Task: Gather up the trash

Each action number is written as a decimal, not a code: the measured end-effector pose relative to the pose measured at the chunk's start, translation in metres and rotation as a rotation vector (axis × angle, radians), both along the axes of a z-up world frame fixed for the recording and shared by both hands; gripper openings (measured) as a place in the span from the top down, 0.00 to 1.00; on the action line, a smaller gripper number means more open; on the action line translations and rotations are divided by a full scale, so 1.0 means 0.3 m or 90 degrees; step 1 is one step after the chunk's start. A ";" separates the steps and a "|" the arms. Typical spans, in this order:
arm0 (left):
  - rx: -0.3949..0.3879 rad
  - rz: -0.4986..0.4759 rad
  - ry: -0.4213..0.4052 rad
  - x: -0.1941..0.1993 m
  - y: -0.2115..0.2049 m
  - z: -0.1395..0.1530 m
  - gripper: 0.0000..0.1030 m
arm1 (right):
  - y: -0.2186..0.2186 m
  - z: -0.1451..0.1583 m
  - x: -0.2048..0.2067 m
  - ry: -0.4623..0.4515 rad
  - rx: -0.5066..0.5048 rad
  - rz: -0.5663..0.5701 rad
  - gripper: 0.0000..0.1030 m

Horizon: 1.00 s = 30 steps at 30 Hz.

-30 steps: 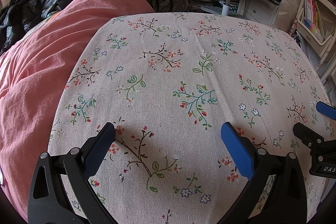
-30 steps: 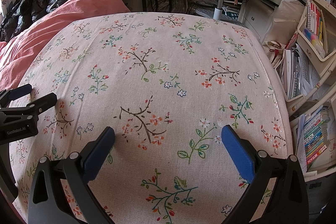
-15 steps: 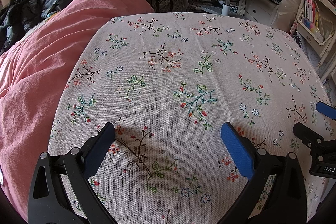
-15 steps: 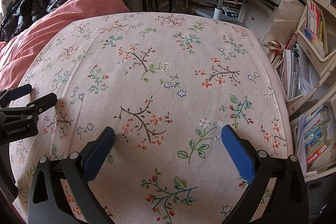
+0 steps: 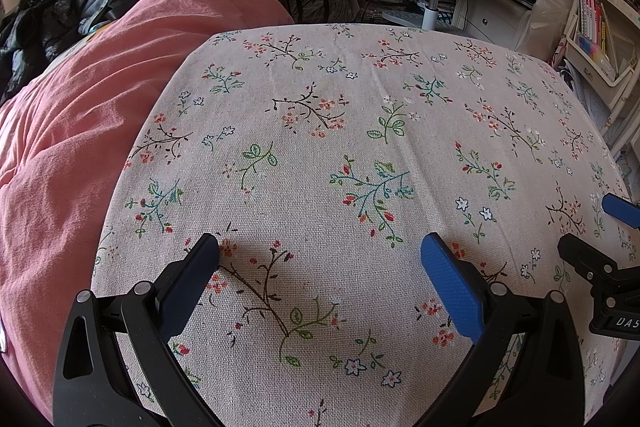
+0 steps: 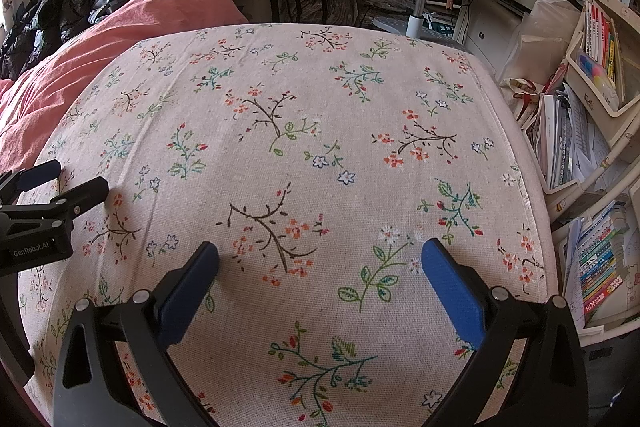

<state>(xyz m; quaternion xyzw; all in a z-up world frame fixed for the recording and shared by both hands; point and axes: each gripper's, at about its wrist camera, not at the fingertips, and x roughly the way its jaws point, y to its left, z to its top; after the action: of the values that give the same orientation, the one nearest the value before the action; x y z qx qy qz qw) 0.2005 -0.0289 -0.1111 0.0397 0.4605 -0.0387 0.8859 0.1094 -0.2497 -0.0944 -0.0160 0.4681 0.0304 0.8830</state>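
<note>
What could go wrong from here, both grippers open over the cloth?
1. No trash shows on the floral cloth in either view, so closing now would likely just pinch fabric.
2. The left hand-held gripper and right hand-held gripper hang side by side; sweeping inward could knock them together.
3. Loose papers by the shelves might be mistaken for trash.
</note>
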 end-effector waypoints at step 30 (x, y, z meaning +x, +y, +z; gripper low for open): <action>0.000 0.000 0.000 0.000 0.000 0.000 0.05 | 0.001 -0.002 -0.007 0.000 0.000 0.000 0.06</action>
<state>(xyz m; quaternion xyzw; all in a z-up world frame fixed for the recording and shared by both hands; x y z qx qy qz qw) 0.2006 -0.0288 -0.1111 0.0397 0.4605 -0.0388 0.8859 0.1073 -0.2492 -0.0950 -0.0161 0.4681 0.0303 0.8830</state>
